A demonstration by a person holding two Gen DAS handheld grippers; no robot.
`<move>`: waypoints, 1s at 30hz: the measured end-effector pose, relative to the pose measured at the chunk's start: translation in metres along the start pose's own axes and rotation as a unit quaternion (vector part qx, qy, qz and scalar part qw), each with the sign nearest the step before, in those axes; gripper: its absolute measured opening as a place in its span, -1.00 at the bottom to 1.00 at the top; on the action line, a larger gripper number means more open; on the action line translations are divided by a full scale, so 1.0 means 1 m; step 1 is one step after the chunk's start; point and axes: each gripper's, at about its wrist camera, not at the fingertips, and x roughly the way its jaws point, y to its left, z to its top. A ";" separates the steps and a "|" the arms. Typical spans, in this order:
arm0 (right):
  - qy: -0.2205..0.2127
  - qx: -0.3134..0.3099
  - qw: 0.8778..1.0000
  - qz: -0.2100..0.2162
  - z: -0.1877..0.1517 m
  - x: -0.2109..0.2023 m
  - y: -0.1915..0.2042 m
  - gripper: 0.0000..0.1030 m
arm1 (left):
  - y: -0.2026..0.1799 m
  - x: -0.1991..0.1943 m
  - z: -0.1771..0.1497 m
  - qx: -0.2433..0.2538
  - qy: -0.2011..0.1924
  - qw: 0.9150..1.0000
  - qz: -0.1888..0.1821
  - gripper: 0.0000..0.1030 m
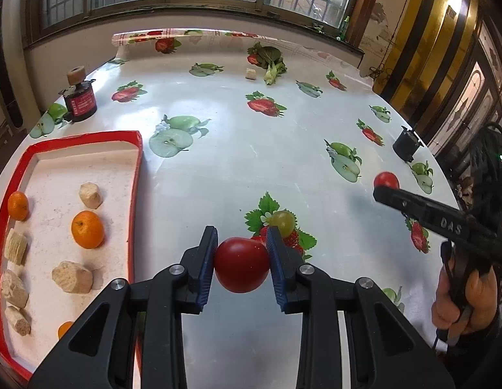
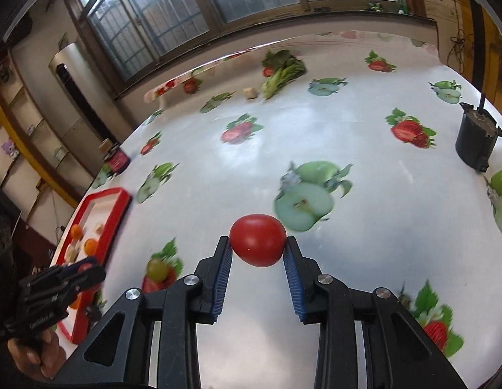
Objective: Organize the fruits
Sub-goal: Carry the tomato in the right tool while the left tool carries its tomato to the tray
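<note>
Blue ribbed pads line the fingers [image 1: 208,253] of the left gripper [image 1: 241,256], which pinch a red tomato [image 1: 242,265] from both sides. Just beyond its right finger a green grape [image 1: 283,222] lies on the tabletop [image 1: 251,149], over a printed strawberry. Off to the left of those fingers sits a red-rimmed tray [image 1: 134,194] holding mandarins [image 1: 87,229] and pale cork-like chunks [image 1: 72,277].

The right gripper [image 2: 258,253] likewise has its fingers [image 2: 225,259] pressed against a second red tomato [image 2: 258,240], gripping it near their tips. Further out to its right stands a small black pot [image 2: 477,139]; far ahead, near the tabletop's back edge, lie leafy greens [image 2: 283,71]. In the left wrist view a dark red jar [image 1: 80,100] stands beyond the tray's far end.
</note>
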 end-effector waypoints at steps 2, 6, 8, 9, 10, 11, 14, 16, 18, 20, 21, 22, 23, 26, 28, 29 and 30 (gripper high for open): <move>-0.003 -0.012 1.000 0.011 -0.012 -0.009 0.020 -0.34 | 0.005 -0.007 -0.002 -0.005 -0.008 1.000 0.005 -0.45; -0.006 -0.031 0.999 0.033 -0.033 -0.024 0.055 -0.35 | 0.019 -0.018 -0.007 -0.019 -0.018 1.000 0.018 -0.45; -0.006 -0.043 0.998 0.040 -0.040 -0.030 0.071 -0.35 | 0.026 -0.024 -0.010 -0.026 -0.021 0.999 0.025 -0.45; -0.006 -0.047 0.998 0.045 -0.043 -0.031 0.078 -0.35 | 0.029 -0.026 -0.011 -0.028 -0.024 0.999 0.030 -0.45; -0.004 -0.052 0.997 0.050 -0.046 -0.032 0.084 -0.35 | 0.032 -0.029 -0.013 -0.029 -0.026 0.999 0.033 -0.45; -0.002 -0.056 0.997 0.054 -0.050 -0.033 0.090 -0.35 | 0.035 -0.031 -0.014 -0.031 -0.029 0.998 0.037 -0.45; 0.000 -0.069 0.996 0.061 -0.060 -0.034 0.107 -0.35 | 0.043 -0.037 -0.018 -0.037 -0.033 0.998 0.043 -0.45; 0.001 -0.072 0.995 0.067 -0.065 -0.034 0.116 -0.35 | 0.048 -0.040 -0.021 -0.042 -0.036 0.997 0.048 -0.45; 0.004 -0.076 0.995 0.070 -0.069 -0.033 0.124 -0.35 | 0.053 -0.043 -0.023 -0.046 -0.036 0.997 0.053 -0.45; 0.007 -0.081 0.994 0.074 -0.072 -0.031 0.131 -0.35 | 0.060 -0.045 -0.026 -0.053 -0.037 0.996 0.056 -0.45; 0.009 -0.085 0.994 0.075 -0.073 -0.030 0.134 -0.35 | 0.063 -0.046 -0.027 -0.056 -0.038 0.996 0.058 -0.45; 0.012 -0.088 0.993 0.077 -0.075 -0.029 0.138 -0.35 | 0.066 -0.048 -0.028 -0.059 -0.038 0.996 0.060 -0.45; 0.014 -0.090 0.993 0.078 -0.076 -0.027 0.141 -0.35 | 0.069 -0.049 -0.029 -0.062 -0.039 0.995 0.061 -0.45; 0.020 -0.097 0.992 0.082 -0.078 -0.024 0.148 -0.35 | 0.077 -0.052 -0.031 -0.070 -0.040 0.994 0.069 -0.45; 0.021 -0.101 0.991 0.084 -0.079 -0.022 0.153 -0.35 | 0.082 -0.053 -0.032 -0.073 -0.040 0.994 0.074 -0.45; 0.022 -0.103 0.991 0.085 -0.079 -0.021 0.155 -0.35 | 0.085 -0.054 -0.032 -0.075 -0.041 0.993 0.077 -0.45; 0.022 -0.105 0.991 0.086 -0.078 -0.020 0.158 -0.35 | 0.087 -0.054 -0.032 -0.076 -0.041 0.993 0.079 -0.45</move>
